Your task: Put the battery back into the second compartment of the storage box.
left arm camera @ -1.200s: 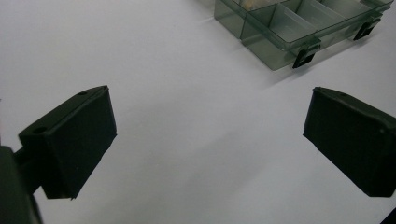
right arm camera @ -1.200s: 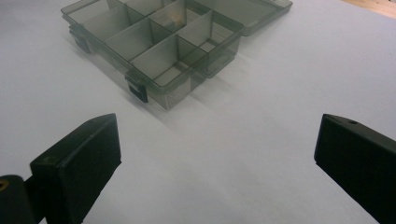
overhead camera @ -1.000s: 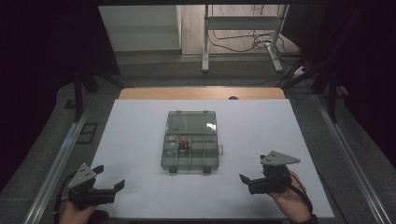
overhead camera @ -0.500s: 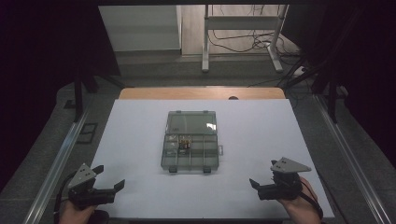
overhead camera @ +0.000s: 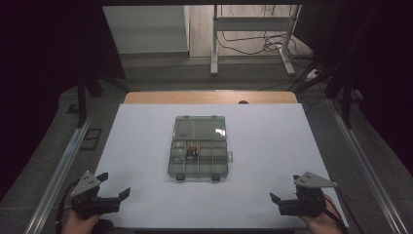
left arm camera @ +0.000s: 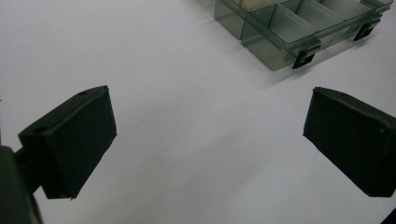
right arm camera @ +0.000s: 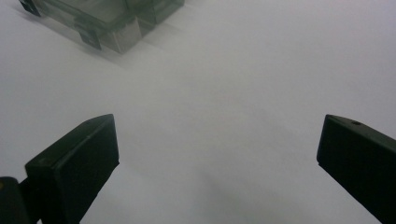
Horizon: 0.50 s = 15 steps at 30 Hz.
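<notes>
A smoky clear compartment box (overhead camera: 198,146) lies at the middle of the white table sheet (overhead camera: 272,146), its lid (overhead camera: 199,127) folded back on the far side. One upper compartment holds small items (overhead camera: 192,149). My left gripper (overhead camera: 115,184) is at the near left corner, open and empty, pointing toward the box. Along its jaws, the left gripper (left arm camera: 205,121) view has the box's latch corner (left arm camera: 299,32) at the upper right. My right gripper (overhead camera: 276,204) is open and empty at the near right corner. In its own view, the right gripper (right arm camera: 219,144) looks past bare sheet to the box (right arm camera: 102,18) at top left.
Metal rails (overhead camera: 58,165) run along both sides of the table. A wooden strip (overhead camera: 209,97) edges the far side. Beyond it stand a frame's legs (overhead camera: 214,53) and loose cables (overhead camera: 253,41) on the floor. Bare sheet lies between each gripper and the box.
My right gripper has drawn back and to the right, toward the near right corner. The left gripper has hardly moved. Both stay open.
</notes>
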{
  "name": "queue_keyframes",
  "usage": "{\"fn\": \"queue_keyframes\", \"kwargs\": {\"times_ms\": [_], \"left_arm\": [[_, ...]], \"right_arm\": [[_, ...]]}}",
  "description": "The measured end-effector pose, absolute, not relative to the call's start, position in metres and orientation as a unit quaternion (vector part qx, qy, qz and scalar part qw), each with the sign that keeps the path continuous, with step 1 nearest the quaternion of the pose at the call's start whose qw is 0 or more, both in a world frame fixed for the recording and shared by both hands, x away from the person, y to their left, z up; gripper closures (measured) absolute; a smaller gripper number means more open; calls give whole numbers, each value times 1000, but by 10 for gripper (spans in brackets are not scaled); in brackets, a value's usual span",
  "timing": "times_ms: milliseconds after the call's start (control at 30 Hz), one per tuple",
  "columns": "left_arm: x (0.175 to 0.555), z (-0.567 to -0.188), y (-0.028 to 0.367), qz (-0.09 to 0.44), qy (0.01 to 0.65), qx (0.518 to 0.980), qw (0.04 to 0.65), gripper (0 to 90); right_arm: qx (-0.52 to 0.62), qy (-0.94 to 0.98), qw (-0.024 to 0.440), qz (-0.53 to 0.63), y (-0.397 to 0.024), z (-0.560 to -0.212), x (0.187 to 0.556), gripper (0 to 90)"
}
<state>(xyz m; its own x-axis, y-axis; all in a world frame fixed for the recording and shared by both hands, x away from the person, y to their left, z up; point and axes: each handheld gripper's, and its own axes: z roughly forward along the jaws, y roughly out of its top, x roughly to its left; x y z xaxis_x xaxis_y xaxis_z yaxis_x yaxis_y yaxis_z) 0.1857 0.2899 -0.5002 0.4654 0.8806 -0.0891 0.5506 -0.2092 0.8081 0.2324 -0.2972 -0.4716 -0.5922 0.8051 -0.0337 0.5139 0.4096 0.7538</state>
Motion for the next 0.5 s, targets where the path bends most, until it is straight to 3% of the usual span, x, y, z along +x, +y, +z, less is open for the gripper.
{"fn": "queue_keyframes", "kwargs": {"times_ms": [500], "left_arm": [[186,-500,289,202,475,752,410,29]], "right_arm": [[444,779,200,394,-316,-478,220,0]]}}
